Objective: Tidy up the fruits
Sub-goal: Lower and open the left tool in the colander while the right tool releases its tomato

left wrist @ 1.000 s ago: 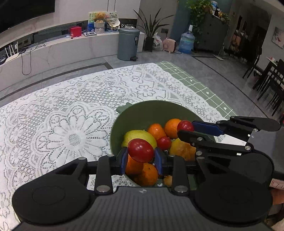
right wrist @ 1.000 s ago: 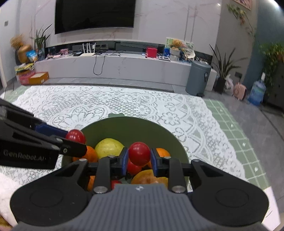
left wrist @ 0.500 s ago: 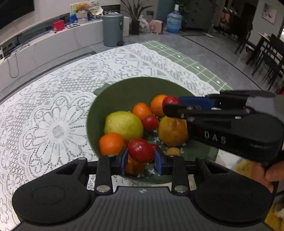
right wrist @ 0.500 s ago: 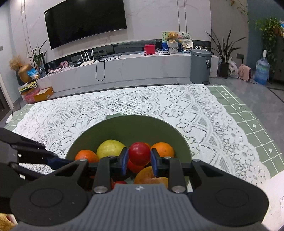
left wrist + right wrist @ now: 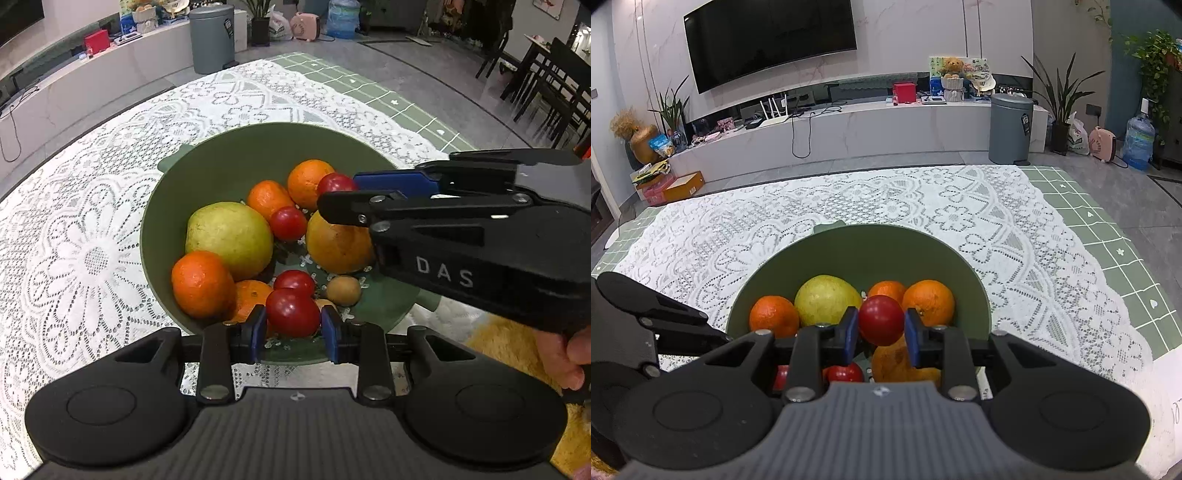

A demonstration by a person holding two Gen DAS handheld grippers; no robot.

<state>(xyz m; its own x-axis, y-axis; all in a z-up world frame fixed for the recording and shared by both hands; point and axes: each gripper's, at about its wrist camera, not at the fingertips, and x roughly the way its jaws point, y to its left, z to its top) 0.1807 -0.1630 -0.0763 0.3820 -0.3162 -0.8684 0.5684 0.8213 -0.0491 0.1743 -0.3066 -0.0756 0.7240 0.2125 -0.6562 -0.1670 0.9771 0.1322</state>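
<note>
A green bowl (image 5: pixel 229 158) sits on the lace cloth and holds a yellow-green pear (image 5: pixel 229 236), several oranges (image 5: pixel 201 284) and small red fruits (image 5: pixel 288 223). My left gripper (image 5: pixel 293 326) is shut on a red fruit (image 5: pixel 293 312) above the bowl's near rim. My right gripper (image 5: pixel 881 330) is shut on another red fruit (image 5: pixel 881 319) over the bowl (image 5: pixel 857 251). The right gripper also shows in the left wrist view (image 5: pixel 340 192), reaching in from the right over a large orange fruit (image 5: pixel 338 247).
The white lace tablecloth (image 5: pixel 85 229) covers a green checked table (image 5: pixel 1108 206). A yellow cloth (image 5: pixel 509 343) lies at the right of the bowl. A grey bin (image 5: pixel 1010 127) and a white low cabinet (image 5: pixel 849 129) stand beyond the table.
Both grippers have risen and tilted down over the bowl, each still holding its red fruit. More of the bowl's inside shows in the left wrist view.
</note>
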